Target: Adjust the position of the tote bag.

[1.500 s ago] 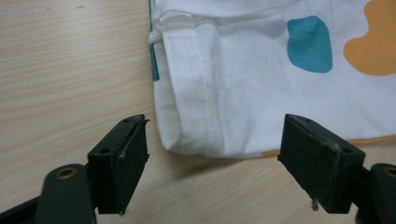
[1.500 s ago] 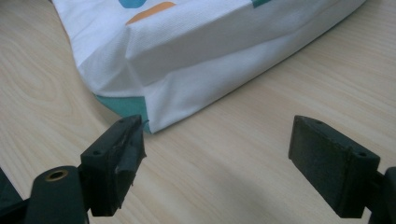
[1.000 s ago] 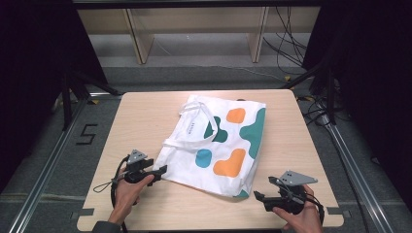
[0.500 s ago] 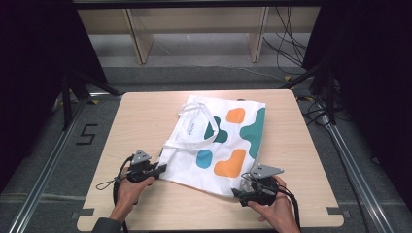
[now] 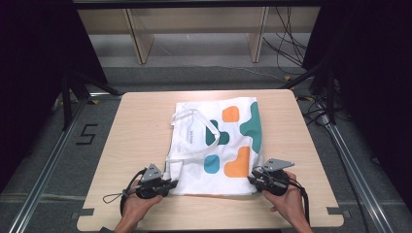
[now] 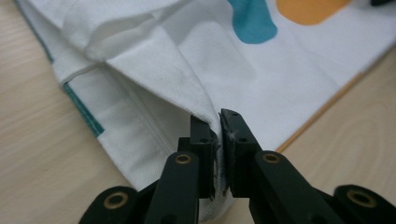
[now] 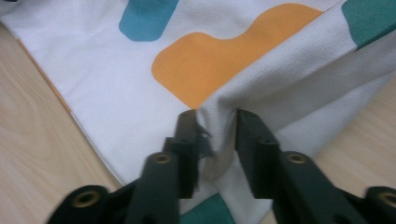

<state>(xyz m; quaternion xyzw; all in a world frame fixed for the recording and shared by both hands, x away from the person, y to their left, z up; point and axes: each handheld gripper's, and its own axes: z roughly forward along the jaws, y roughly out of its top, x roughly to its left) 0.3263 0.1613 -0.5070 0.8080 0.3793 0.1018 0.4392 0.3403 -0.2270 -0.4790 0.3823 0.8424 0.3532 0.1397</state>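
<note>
Cloth lies flat across the middle of the wooden bench (image 5: 131,126): a white tote bag (image 5: 216,145) printed with orange and teal blobs, its handles folded over on the left half. The person's two hands come in from the near edge, one at each near corner of the bag.

The left claw (image 5: 171,183) sits at the bag's near left corner. Its jaws have just been closing, and in the left gripper view they are pinched tight on a raised fold of the white fabric (image 6: 218,122).

The right claw (image 5: 251,178) is at the near right corner. Its jaws have just been closing too; in the right gripper view a bunched ridge of fabric (image 7: 215,121) stands between them, touching both, though they sit a little wider than the left pair.
</note>
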